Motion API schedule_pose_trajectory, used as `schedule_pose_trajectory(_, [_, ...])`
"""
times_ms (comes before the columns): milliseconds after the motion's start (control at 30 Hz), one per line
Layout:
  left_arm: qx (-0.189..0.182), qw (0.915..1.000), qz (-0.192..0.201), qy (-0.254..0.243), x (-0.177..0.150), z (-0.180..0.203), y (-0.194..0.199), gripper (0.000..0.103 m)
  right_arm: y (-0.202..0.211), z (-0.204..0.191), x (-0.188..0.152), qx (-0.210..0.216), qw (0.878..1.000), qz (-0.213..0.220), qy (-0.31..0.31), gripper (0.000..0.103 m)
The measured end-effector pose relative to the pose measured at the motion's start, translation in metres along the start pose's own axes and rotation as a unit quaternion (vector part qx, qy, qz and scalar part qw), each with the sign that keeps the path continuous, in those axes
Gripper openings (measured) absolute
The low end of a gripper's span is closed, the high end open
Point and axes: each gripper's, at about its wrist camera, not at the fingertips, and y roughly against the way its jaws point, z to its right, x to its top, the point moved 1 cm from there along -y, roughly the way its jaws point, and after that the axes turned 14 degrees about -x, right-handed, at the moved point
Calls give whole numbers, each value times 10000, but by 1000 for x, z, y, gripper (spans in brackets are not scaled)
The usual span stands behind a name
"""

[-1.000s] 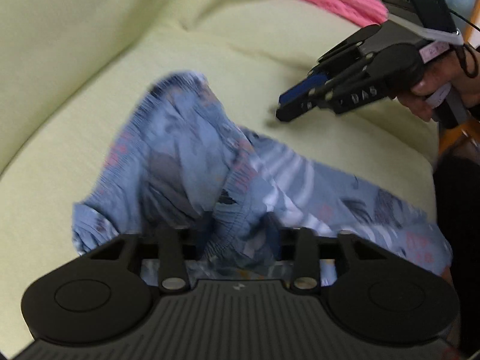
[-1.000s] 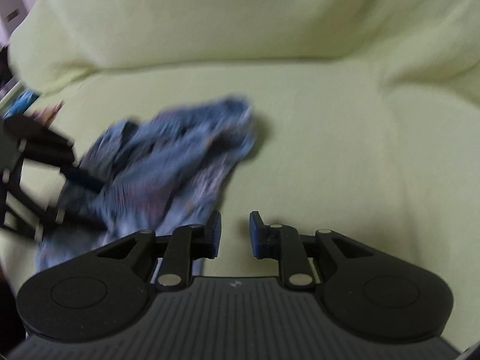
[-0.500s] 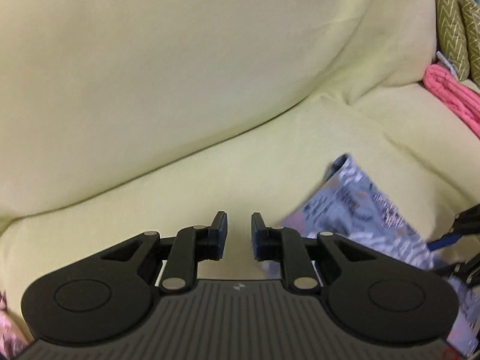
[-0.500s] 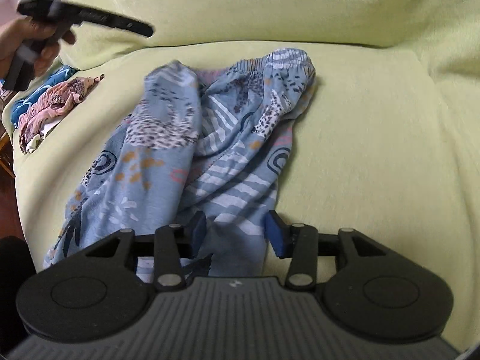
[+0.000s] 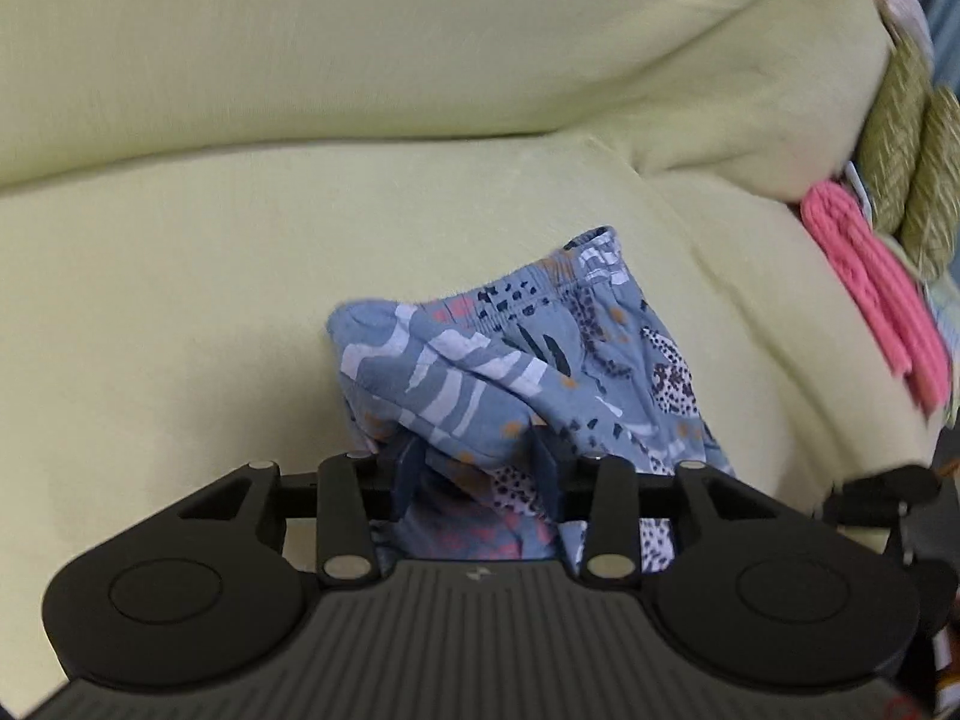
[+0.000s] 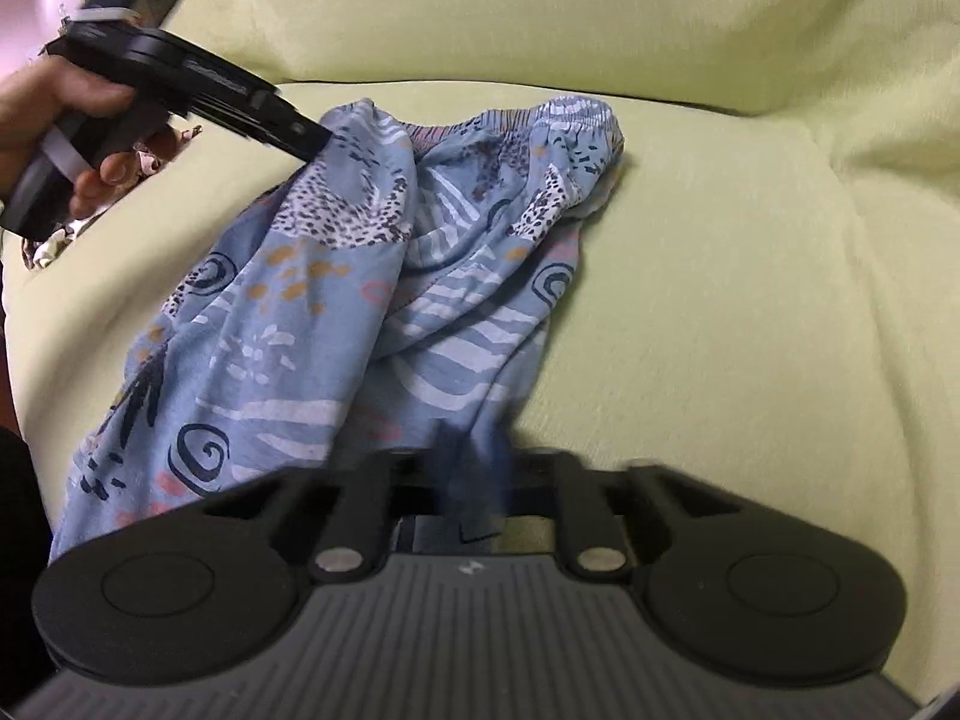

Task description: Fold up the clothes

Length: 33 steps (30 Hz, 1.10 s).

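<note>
So there's a pair of blue patterned shorts (image 6: pixel 336 300) lying crumpled in the middle of a pale yellow-green sofa seat (image 6: pixel 720 300), waistband end toward the backrest, leg end toward the front edge.

The right tongs (image 6: pixel 474 468) have just snapped closed and are clenched on the near hem of the shorts, with a strip of the blue fabric caught between the blurred fingers. The left tongs (image 5: pixel 477 468) sit at the waistband end, the corner farthest from the right tongs. There's a bunched fold of the shorts between their fingers (image 5: pixel 549 468); the gap is fairly narrow, but I honestly can't tell if the pads are really biting the cloth or just straddling it. From the right wrist view you can see a hand (image 6: pixel 66 120) gripping that left tool, its tip touching the fabric.

Off past the shorts, at the sofa's far end, there's a folded pink cloth (image 5: pixel 876 294) and some olive patterned cushions (image 5: pixel 912 138) leaning up behind it.
</note>
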Motion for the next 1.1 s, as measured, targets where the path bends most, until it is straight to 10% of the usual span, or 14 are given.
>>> schedule_pose_trajectory(333, [650,9942,858,61,10,-34,85,0,45,29,5,-895,9956,293,-17,0])
schedule_pose_trajectory(500, [581,9939,823,-458,16,-25,95,0,29,31,-12,-1064,9919,-618,316,0])
schedule_pose_trajectory(633, [313,9917,537,-1126,35,-8,58,43,29,29,-16,-1379,9844,-884,648,0])
schedule_pose_trajectory(767, [227,9868,51,-1600,57,3,2,48,40,43,-12,-820,9942,-690,-58,8])
schedule_pose_trajectory(867, [348,9816,-408,-1831,60,3,-35,48,41,46,-16,-432,9965,-512,-506,35])
schedule_pose_trajectory(1000, [609,9682,-946,-2236,45,1,-62,42,27,41,-22,-273,9966,-488,-599,30])
schedule_pose_trajectory(1033, [638,9672,-935,-2275,41,3,-61,39,27,38,-23,-245,9973,-408,-554,7])
schedule_pose_trajectory(1100, [645,9716,-794,-2133,41,1,-52,27,32,33,-22,-148,9983,-348,-444,1])
